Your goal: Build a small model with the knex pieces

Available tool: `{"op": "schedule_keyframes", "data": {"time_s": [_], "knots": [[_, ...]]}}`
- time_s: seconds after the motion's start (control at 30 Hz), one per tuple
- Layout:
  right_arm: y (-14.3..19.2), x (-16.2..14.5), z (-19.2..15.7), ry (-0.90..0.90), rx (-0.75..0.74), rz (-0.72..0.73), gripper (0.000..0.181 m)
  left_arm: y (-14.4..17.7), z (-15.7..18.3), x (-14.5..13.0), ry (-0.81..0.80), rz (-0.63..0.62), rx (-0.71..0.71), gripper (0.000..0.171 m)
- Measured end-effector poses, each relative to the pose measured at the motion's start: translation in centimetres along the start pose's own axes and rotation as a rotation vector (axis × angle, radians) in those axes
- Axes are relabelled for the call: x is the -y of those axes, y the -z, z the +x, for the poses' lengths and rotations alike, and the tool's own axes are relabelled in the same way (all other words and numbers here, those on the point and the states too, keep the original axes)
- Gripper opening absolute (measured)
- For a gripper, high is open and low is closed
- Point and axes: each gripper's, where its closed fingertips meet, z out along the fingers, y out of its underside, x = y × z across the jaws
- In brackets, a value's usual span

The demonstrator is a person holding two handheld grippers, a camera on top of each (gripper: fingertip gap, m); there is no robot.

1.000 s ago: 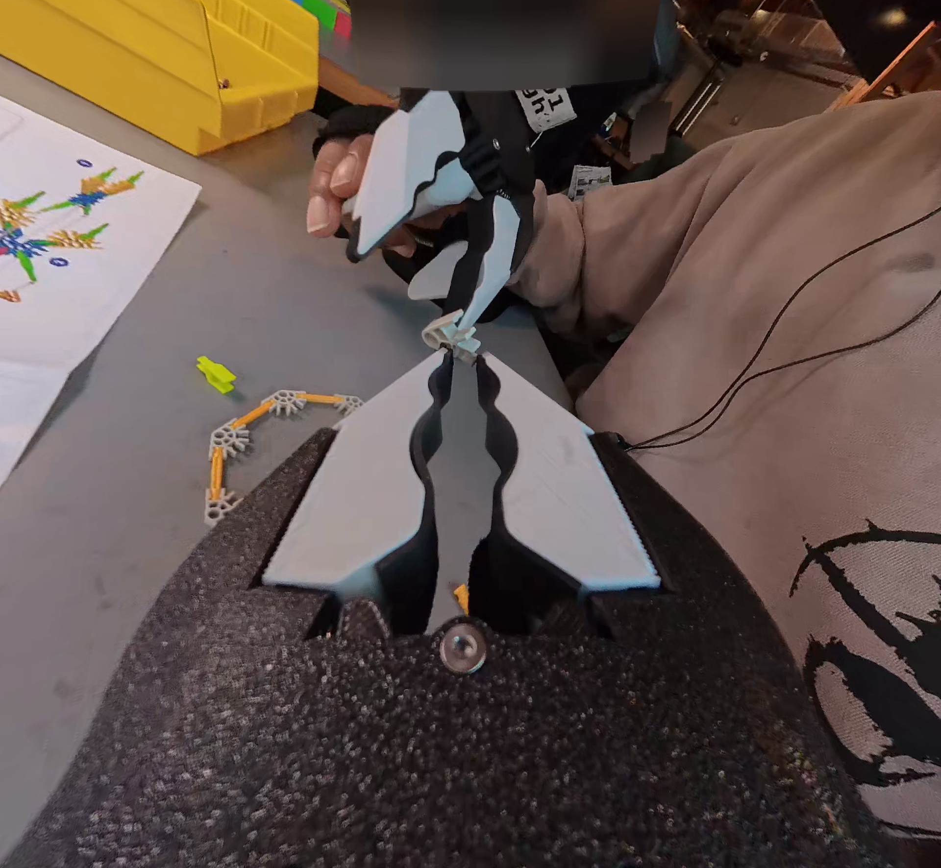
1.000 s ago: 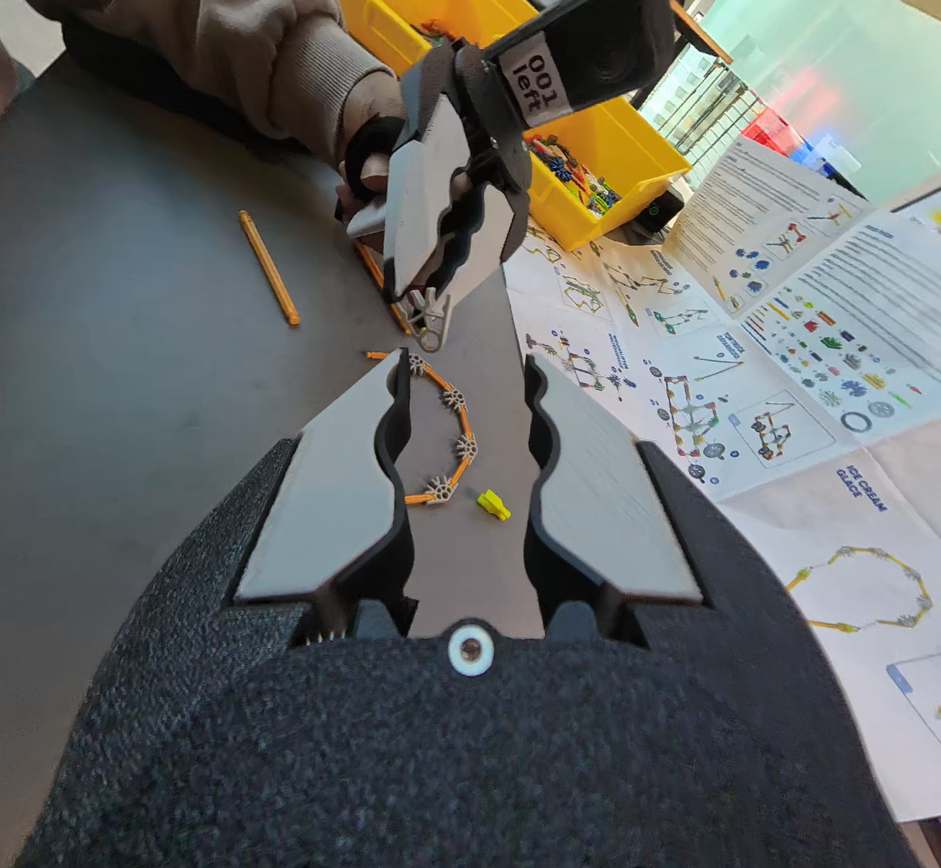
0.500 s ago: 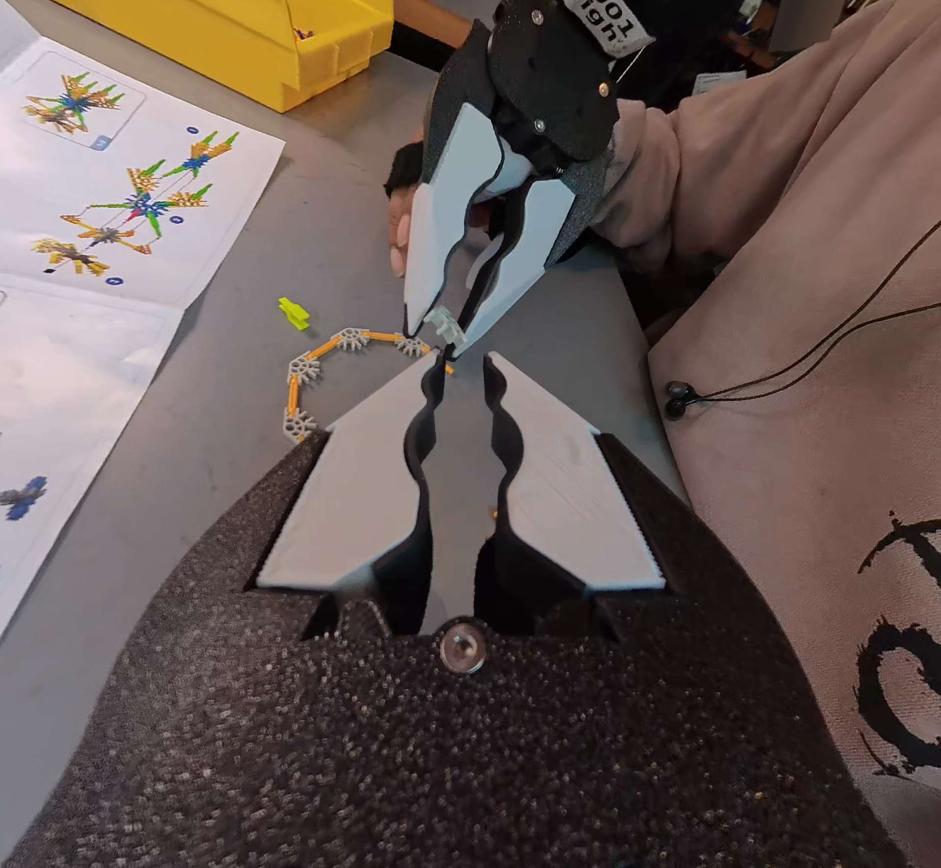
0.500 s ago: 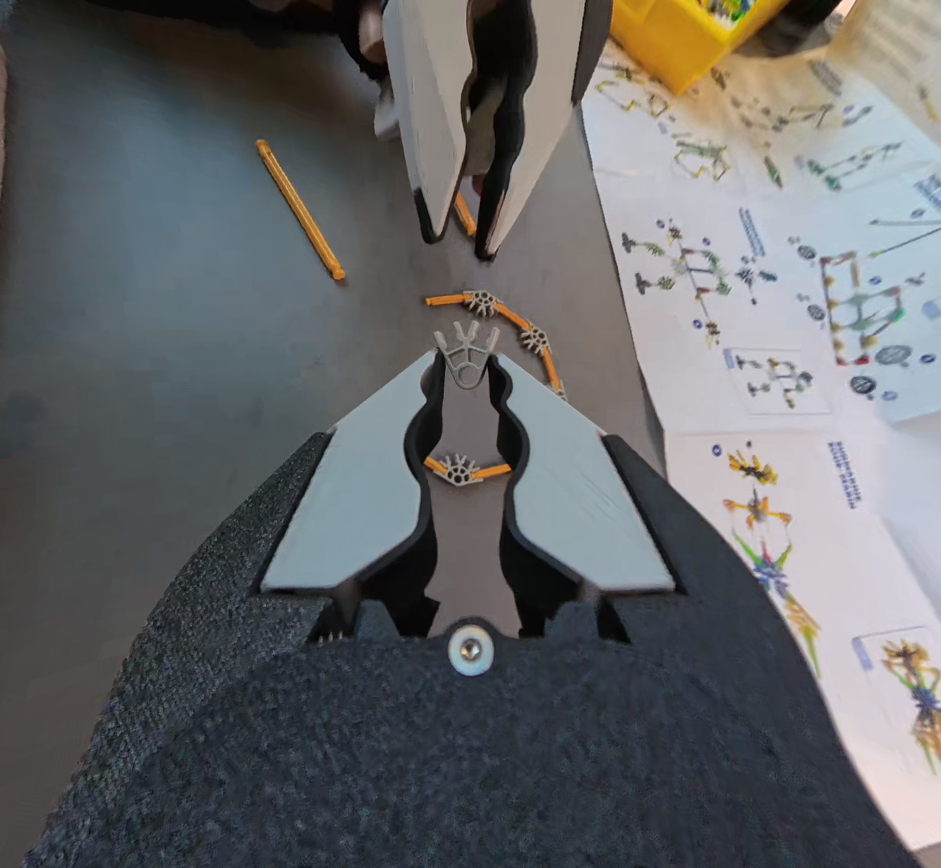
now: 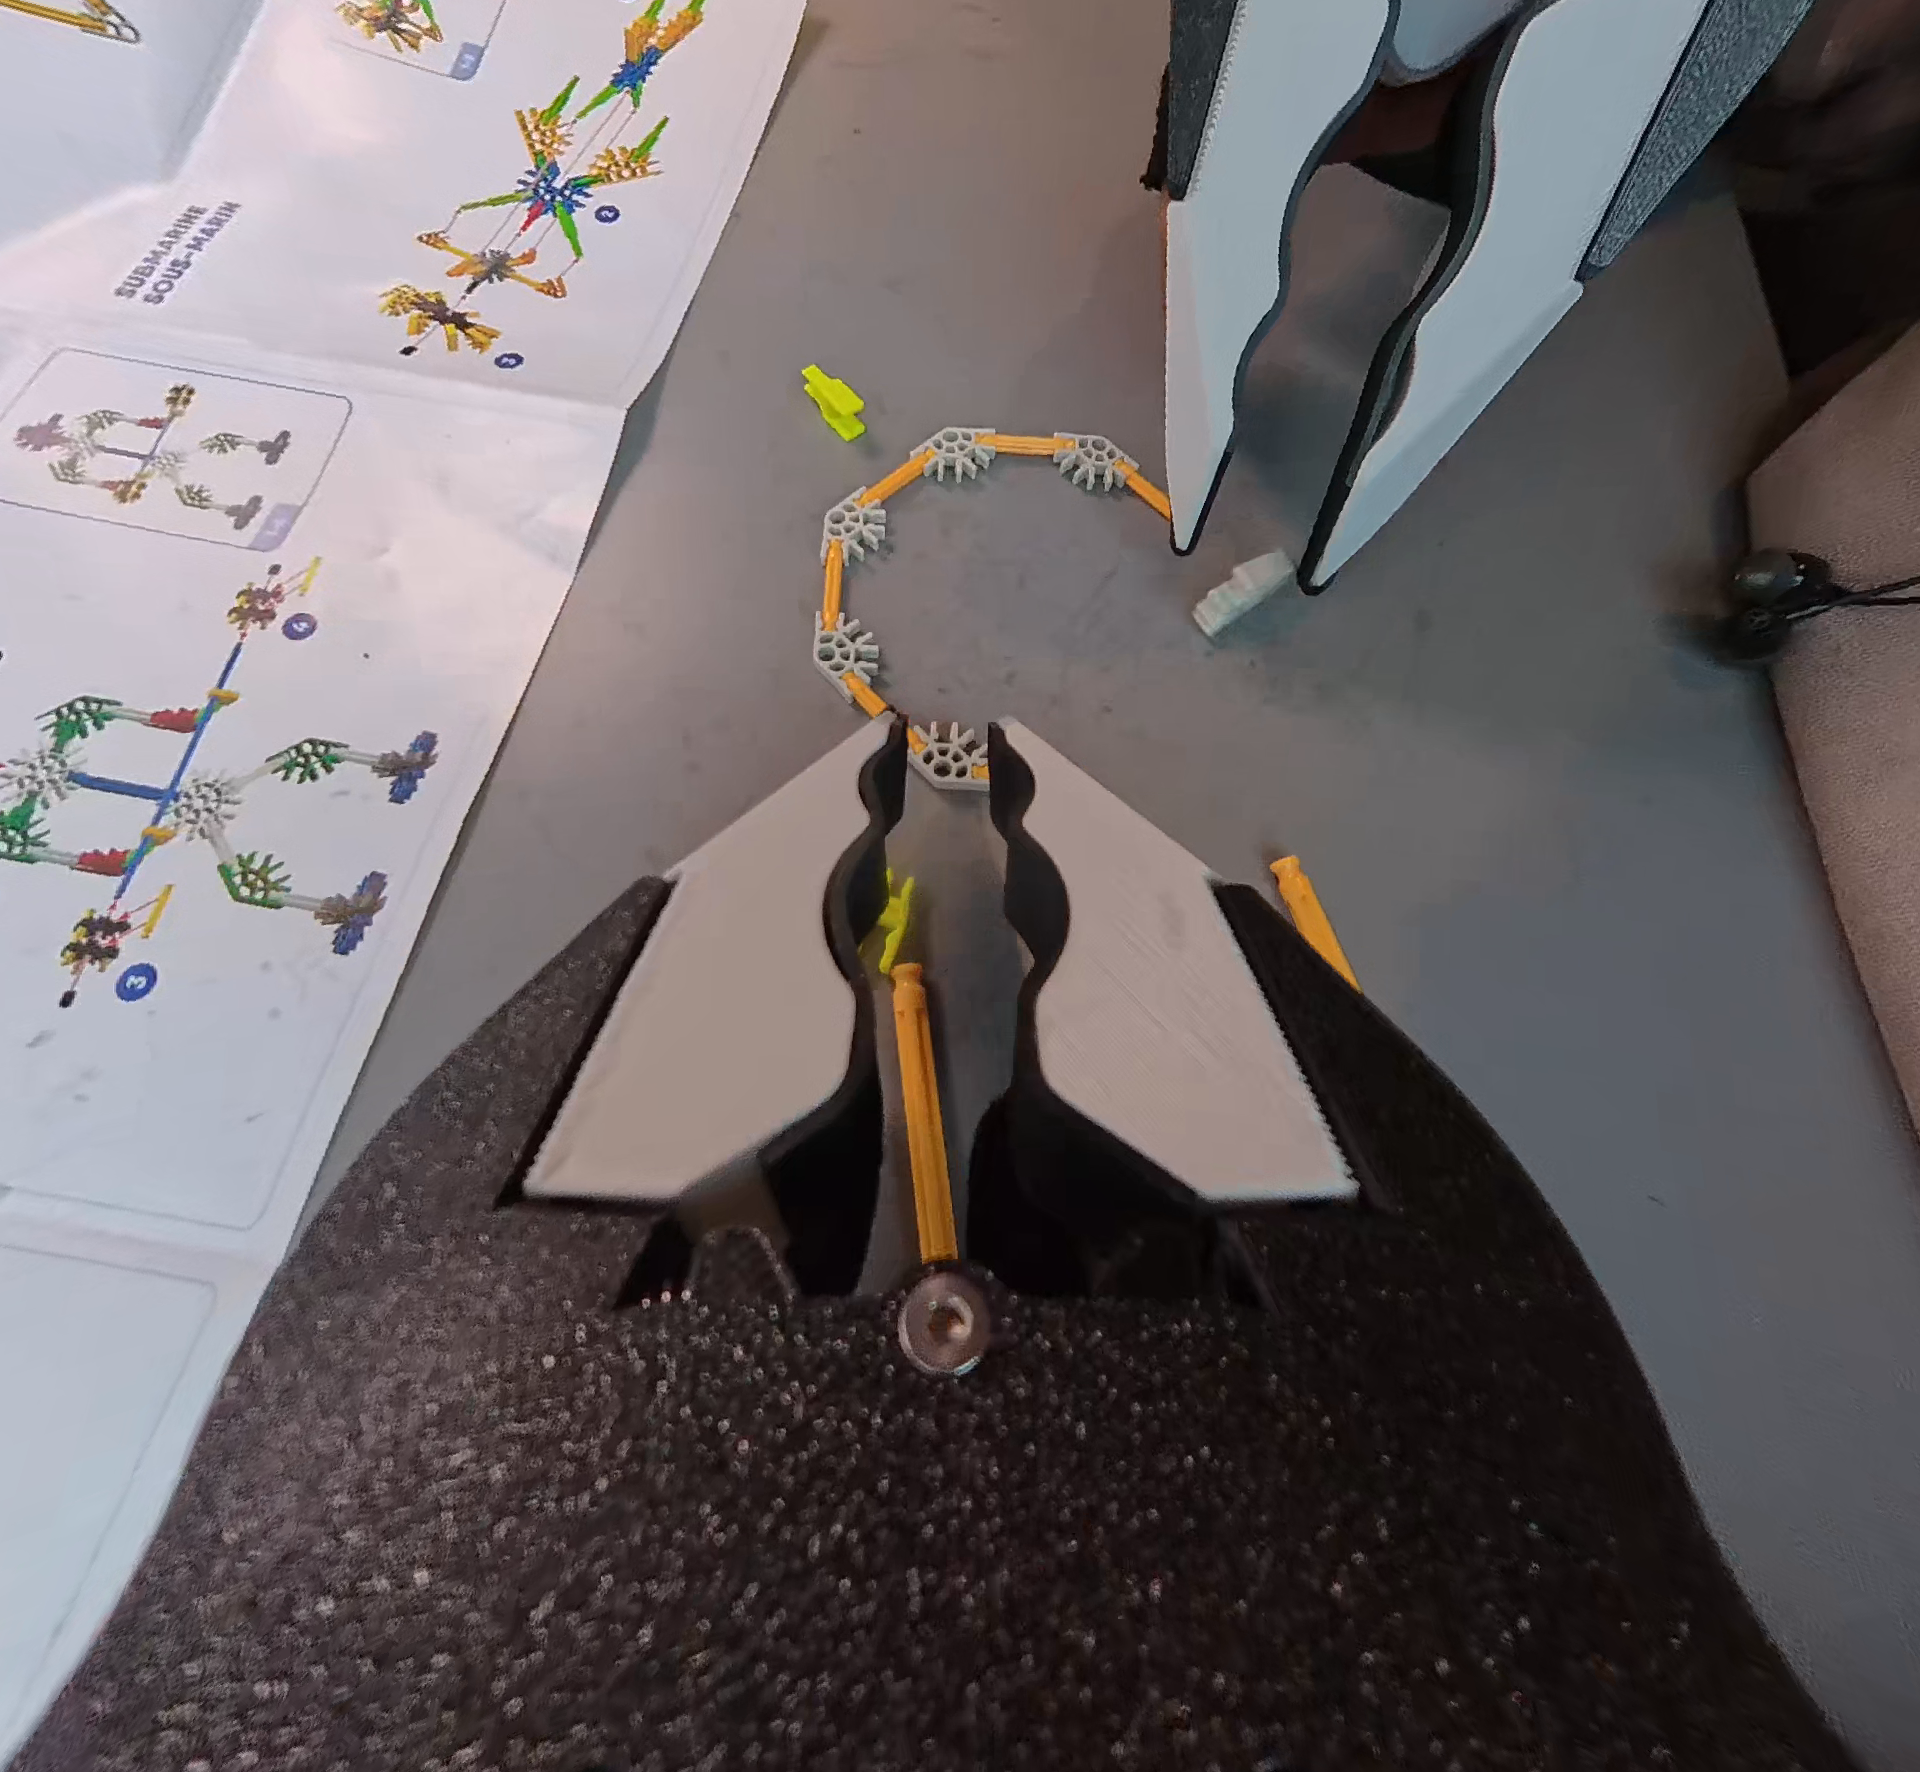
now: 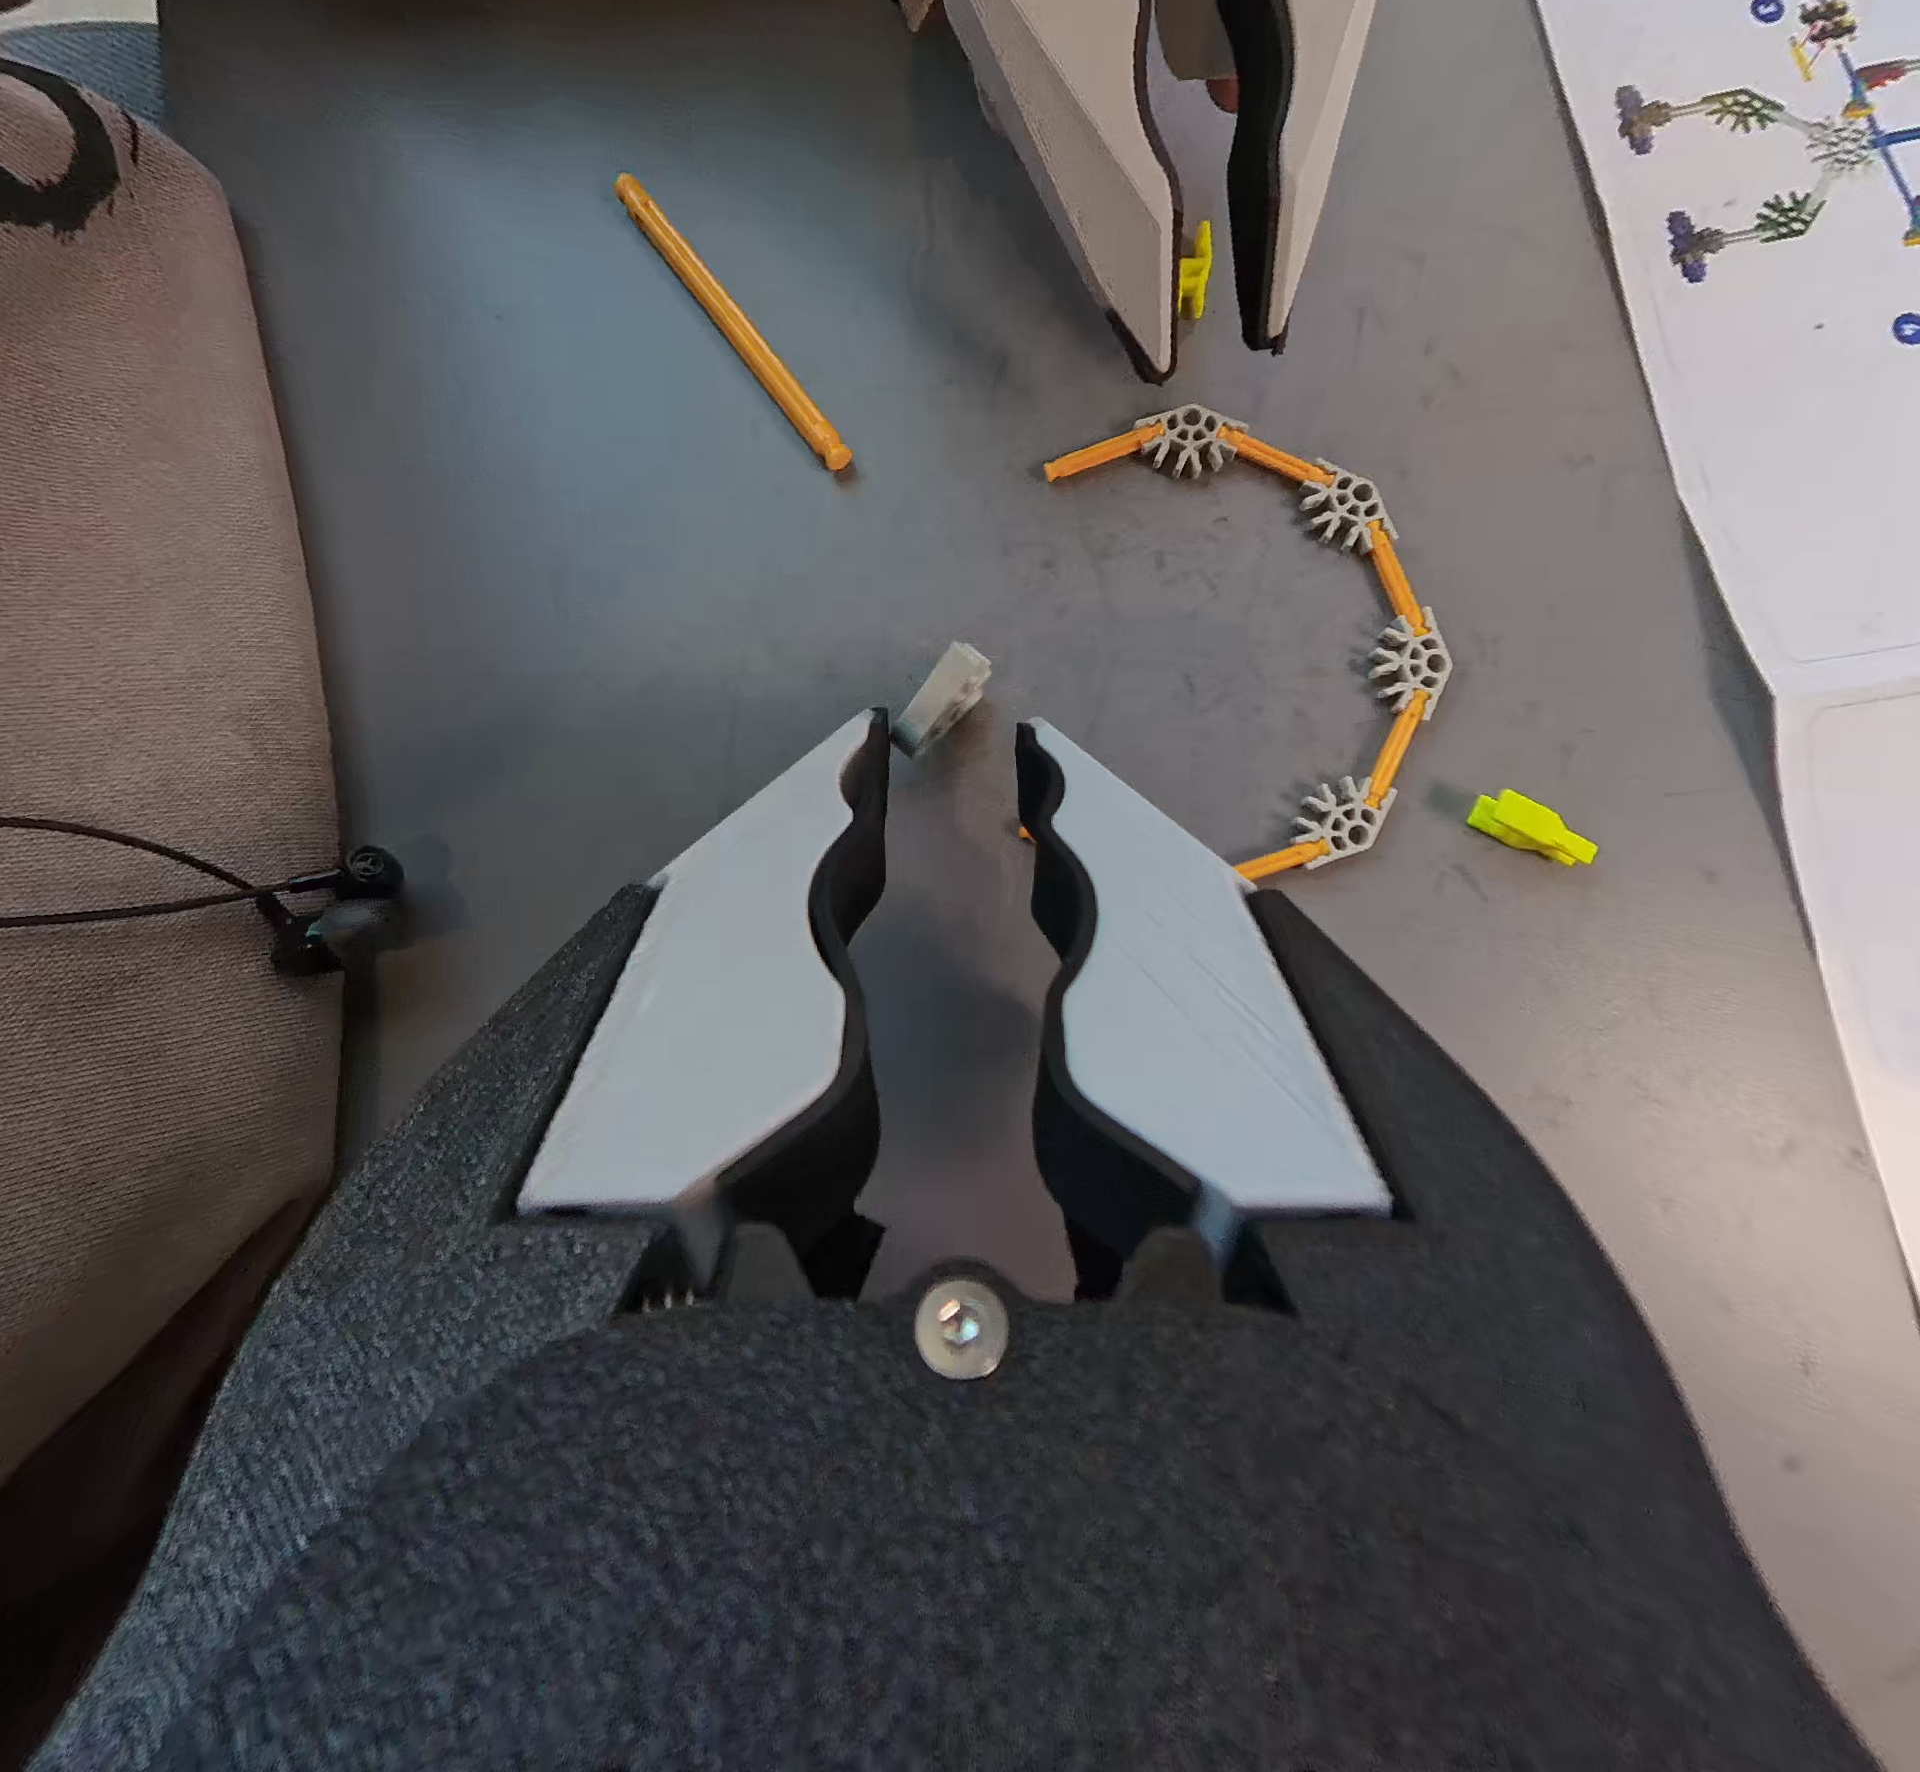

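As counted: five connectors (image 6: 1347, 508) chained.

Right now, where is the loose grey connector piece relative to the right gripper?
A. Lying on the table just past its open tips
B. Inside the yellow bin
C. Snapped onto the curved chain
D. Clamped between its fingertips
A: the grey connector piece lies on the table just ahead of the open right gripper, apart from the chain.

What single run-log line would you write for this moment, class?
left gripper: open, tips at end connector of rod chain | right gripper: open, loose grey connector at fingertips, ungripped
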Motion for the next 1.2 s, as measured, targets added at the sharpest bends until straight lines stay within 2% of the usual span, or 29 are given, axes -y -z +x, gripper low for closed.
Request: {"op": "schedule_keyframes", "data": {"time_s": [0.23, 0.47, 0.57, 0.77, 0.9, 1.07, 1.2], "knots": [[0.6, -0.8, -0.4, 0.075, 0.068, -0.016, 0.026, -0.4, -0.6, -1.5, -0.041, -0.066, 0.044, 0.015], [-0.2, -1.2, -3.4, 0.217, 0.17, -0.04, 0.022, -0.3, -1.1, -1.5, -0.04, -0.063, 0.067, 0.015], [0.3, 0.2, -4.4, 0.226, 0.232, 0.058, 0.022, -0.2, -1.3, -1.5, -0.047, -0.06, 0.078, 0.015], [3.4, 2.3, -0.2, 0.181, 0.131, 0.253, 0.022, 0.8, -2.0, -1.3, -0.044, -0.046, 0.096, 0.015], [3.0, 1.4, 0.1, 0.227, 0.133, 0.237, 0.023, 1.6, -2.2, -1.6, -0.067, -0.063, 0.103, 0.015], [1.4, 1.1, -2.2, 0.306, 0.182, 0.185, 0.027, 3.1, -2.5, -2.9, -0.054, -0.112, 0.076, 0.015], [-0.2, 1.5, -4.2, 0.356, 0.157, 0.119, 0.044, 4.0, -3.2, -3.9, -0.026, -0.126, 0.08, 0.015]]}}
